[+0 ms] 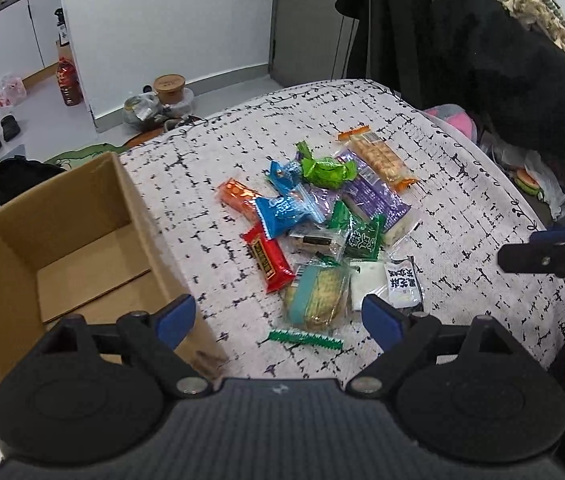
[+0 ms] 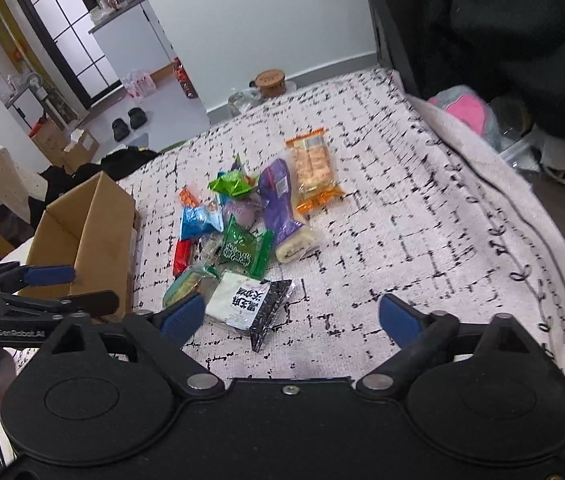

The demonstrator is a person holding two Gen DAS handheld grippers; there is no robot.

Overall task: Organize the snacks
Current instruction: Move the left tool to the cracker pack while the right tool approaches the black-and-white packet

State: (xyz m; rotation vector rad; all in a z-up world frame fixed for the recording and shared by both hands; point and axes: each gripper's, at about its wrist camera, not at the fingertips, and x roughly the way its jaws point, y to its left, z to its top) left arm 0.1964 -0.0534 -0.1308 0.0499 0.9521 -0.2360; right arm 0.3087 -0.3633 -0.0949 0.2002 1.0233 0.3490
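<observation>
We hold both grippers above a table [image 1: 462, 152] draped in a white cloth with a black dashed pattern. Our left gripper [image 1: 278, 318] has its jaws wide apart with nothing between the blue pads; it hangs over the near end of a heap of snacks [image 1: 322, 220]. Our right gripper [image 2: 290, 316] also has its jaws wide apart and holds nothing.

We take the open cardboard box [image 1: 70, 240] as our landmark. It sits on the cloth, and as much of its inside as we can see has nothing in it. All the snacks lie outside it, on the cloth beside its long wall, to the right of it in the left wrist view.

Nearest the box lie an orange packet [image 1: 238, 196] and a red bar [image 1: 268, 258]. Touching them on the side away from the box is a blue packet [image 1: 286, 210], and beyond it a green twisted wrapper [image 1: 326, 170] sits on top of the heap. A long purple packet [image 1: 374, 196] and an orange-ended pack of crackers [image 1: 378, 158] lie farthest from the box, side by side. A dark green packet [image 1: 360, 236] lies in the middle of the heap.

At the near end of the heap a teal-edged pack of biscuits [image 1: 316, 294] lies beside a white packet with black characters [image 2: 242, 300], which sits just ahead of the right gripper's left pad.
</observation>
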